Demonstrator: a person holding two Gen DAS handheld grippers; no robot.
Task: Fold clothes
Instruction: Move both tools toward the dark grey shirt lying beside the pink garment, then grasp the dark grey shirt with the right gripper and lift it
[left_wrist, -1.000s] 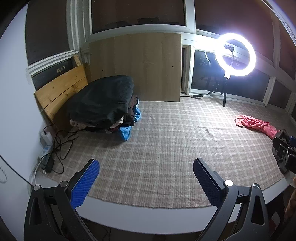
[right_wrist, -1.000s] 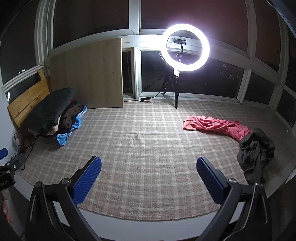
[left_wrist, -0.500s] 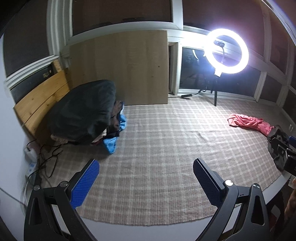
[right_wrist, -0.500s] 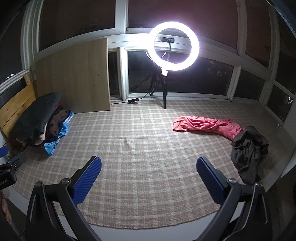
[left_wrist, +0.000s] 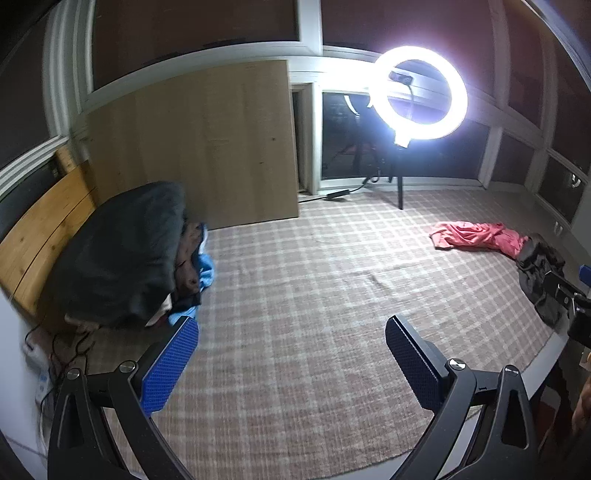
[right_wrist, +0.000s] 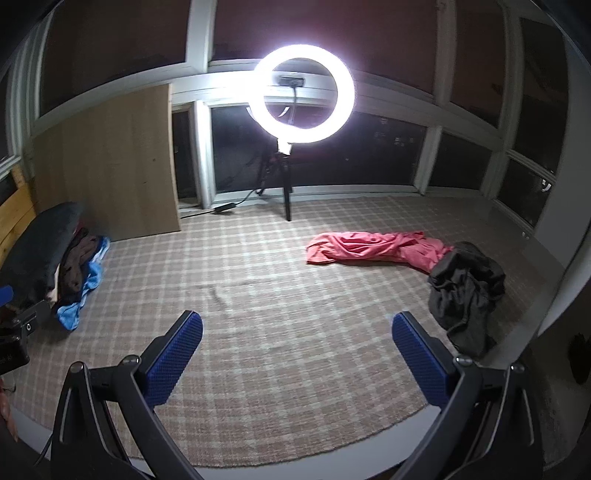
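Both views have swung over the last second: the ring light and the clothes now sit larger and nearer the middle of each view, so I read it as me turning and closing in on the checked rug. Neither pair of tongs has touched cloth.

My left tongs are spread wide with nothing between the blue pads, hanging over the rug's near part. My right tongs are spread the same way and equally empty.

The clothes lie unfolded. A pink garment is stretched out in a rumpled strip on the far right of the rug, and a dark garment is bunched up against its right end, near the rug's edge. A separate heap of clothes, dark on top with blue showing underneath, sits at the left by the wooden board.

The swing brings the two loose garments into reach of the right side; I judge the dark one closest.
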